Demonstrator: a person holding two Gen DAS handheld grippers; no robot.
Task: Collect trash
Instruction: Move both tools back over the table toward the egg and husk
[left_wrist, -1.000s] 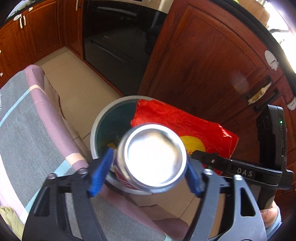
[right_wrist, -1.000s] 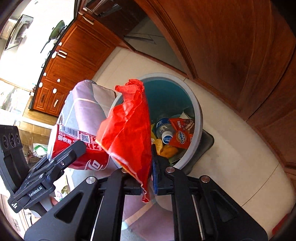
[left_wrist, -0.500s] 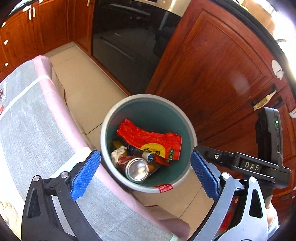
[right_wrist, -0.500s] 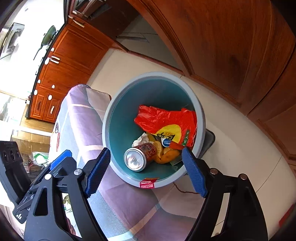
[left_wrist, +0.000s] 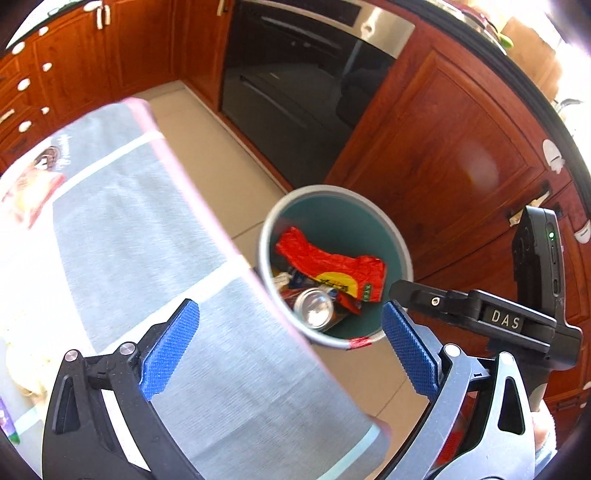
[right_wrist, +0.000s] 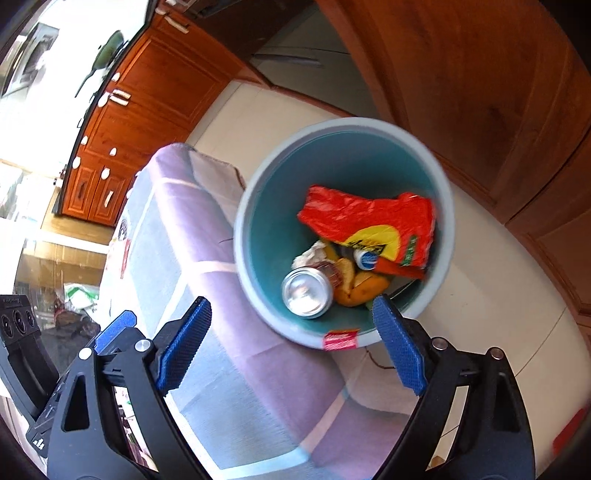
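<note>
Both grippers were empty: the left gripper (left_wrist: 290, 341) stood wide apart, the right gripper (right_wrist: 291, 338) was opening with nothing between its pads. Beyond them, the can (right_wrist: 307, 292) and red wrapper (right_wrist: 364, 221) lay inside the bin (right_wrist: 243, 236) beside the cloth-covered table (left_wrist: 147, 236).

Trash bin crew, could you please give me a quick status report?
Left gripper open, empty. Right gripper opening, empty. Can and red wrapper lie in the bin. Nothing in the way.
</note>
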